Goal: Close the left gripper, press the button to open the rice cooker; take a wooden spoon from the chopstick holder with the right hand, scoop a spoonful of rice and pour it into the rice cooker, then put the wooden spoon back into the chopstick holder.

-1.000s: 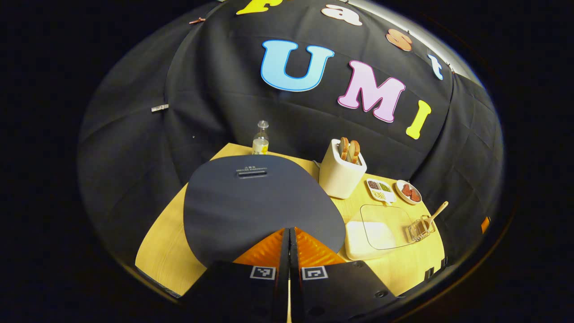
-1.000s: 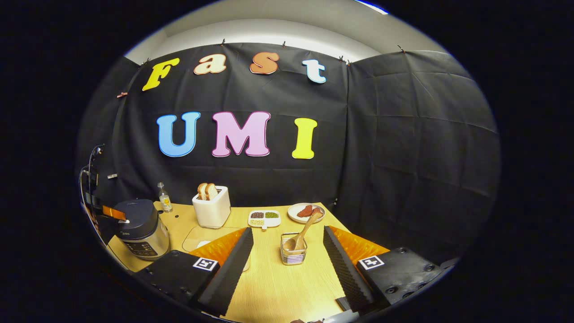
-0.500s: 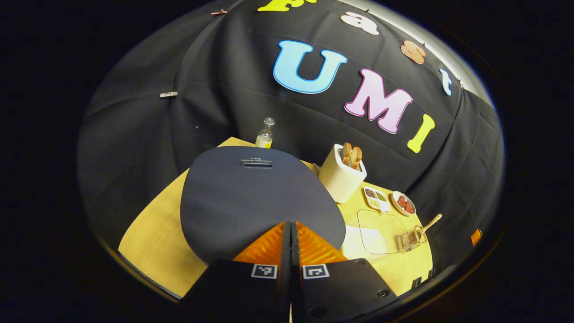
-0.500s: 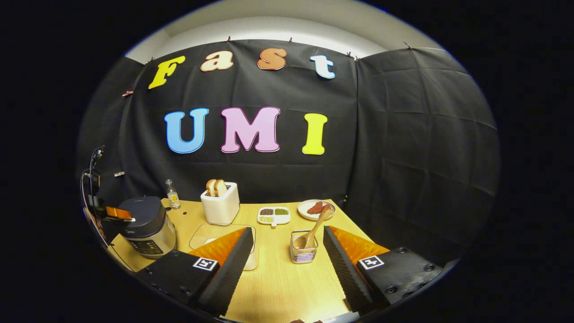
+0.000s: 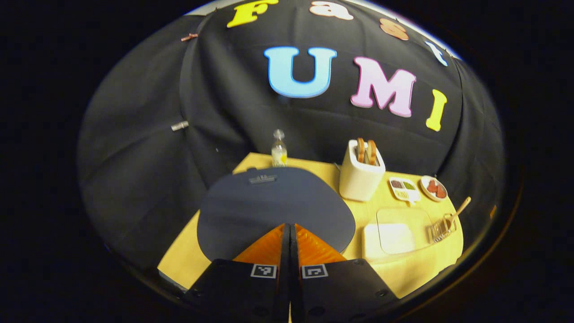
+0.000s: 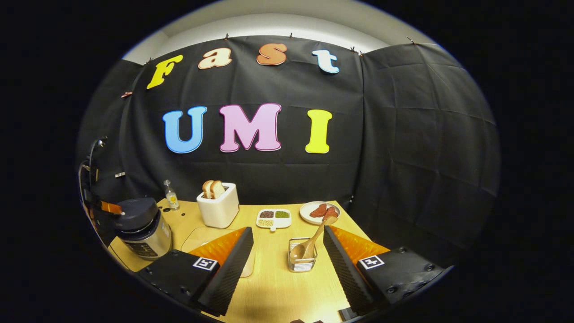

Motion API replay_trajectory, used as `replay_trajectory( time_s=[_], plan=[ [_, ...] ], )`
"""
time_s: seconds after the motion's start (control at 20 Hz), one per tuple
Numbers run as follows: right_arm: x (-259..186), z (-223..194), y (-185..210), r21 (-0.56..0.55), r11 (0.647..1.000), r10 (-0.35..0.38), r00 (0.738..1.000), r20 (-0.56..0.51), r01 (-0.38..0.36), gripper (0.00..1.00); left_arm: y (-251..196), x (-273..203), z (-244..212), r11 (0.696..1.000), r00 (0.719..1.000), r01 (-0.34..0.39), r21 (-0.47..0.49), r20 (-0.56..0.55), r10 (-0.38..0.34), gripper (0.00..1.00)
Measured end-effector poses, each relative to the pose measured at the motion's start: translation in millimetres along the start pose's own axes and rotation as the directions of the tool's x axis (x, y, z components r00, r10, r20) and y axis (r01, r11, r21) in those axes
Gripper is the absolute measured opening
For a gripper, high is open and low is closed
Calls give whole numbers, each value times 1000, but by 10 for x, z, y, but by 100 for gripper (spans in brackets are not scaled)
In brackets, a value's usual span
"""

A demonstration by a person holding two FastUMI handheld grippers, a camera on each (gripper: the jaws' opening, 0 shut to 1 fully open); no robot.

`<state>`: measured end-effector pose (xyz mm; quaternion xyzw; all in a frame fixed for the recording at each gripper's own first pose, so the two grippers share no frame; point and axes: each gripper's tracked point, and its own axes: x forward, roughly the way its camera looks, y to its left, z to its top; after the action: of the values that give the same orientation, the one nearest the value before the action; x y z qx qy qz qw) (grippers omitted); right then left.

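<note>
Left gripper view puts your left gripper (image 5: 289,233) at 6 o'clock with its 2 fingers pressed flat together, nothing between them, tips resting over the near edge of the rice cooker (image 5: 273,208). The cooker's dark lid is down and spreads across the middle of that view. Whether the tips actually touch the lid or its button, you cannot tell from here. Behind the cooker at 12 o'clock stands a small bottle (image 5: 279,150). At 2 o'clock sits a white toaster (image 5: 361,177) with 2 slices of bread standing in it. At 3 o'clock lies the clear-lidded rice container (image 5: 394,231), and just beyond it the wire chopstick holder (image 5: 441,226) with the wooden spoon (image 5: 459,210) leaning out of it.

Right gripper view shows your right gripper (image 6: 287,260) with its jaws spread wide and holding nothing. The chopstick holder (image 6: 302,261) stands on the table (image 6: 278,296) between the 2 fingers, touching neither. The wooden spoon (image 6: 311,242) rests bowl-down inside it, handle tilted toward 1 o'clock. Beyond it sit a divided dish (image 6: 273,218) and a plate (image 6: 319,211). The rice cooker (image 6: 142,226) is at 9 o'clock, with your left gripper (image 6: 110,207) reaching onto its top from the side.
</note>
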<state>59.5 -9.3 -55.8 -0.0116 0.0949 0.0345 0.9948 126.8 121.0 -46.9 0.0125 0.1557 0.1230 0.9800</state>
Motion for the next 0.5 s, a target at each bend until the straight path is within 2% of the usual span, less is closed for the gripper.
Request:
replay_trajectory(
  time_s=[0.15, 0.25, 0.4, 0.5],
  plan=[
    [212, 3, -102, 16, 1000, -1, 1000, -2, 1, 98, -7, -354, 693, 997, 979, -72, -7, 192, 72, 7],
    [343, -5, -152, 17, 1000, 6, 1000, -9, -6, 98, -132, -488, 878, 998, 966, -68, 1, 251, 65, 9],
    [501, -31, -224, 18, 1000, 22, 1000, -15, -22, 98, -310, -667, 756, 998, 965, -62, -22, 253, 66, 10],
    [601, -124, -253, 23, 999, 34, 999, -39, -33, 98, -445, -738, 610, 998, 966, -54, -44, 252, 63, 24]
  ],
)
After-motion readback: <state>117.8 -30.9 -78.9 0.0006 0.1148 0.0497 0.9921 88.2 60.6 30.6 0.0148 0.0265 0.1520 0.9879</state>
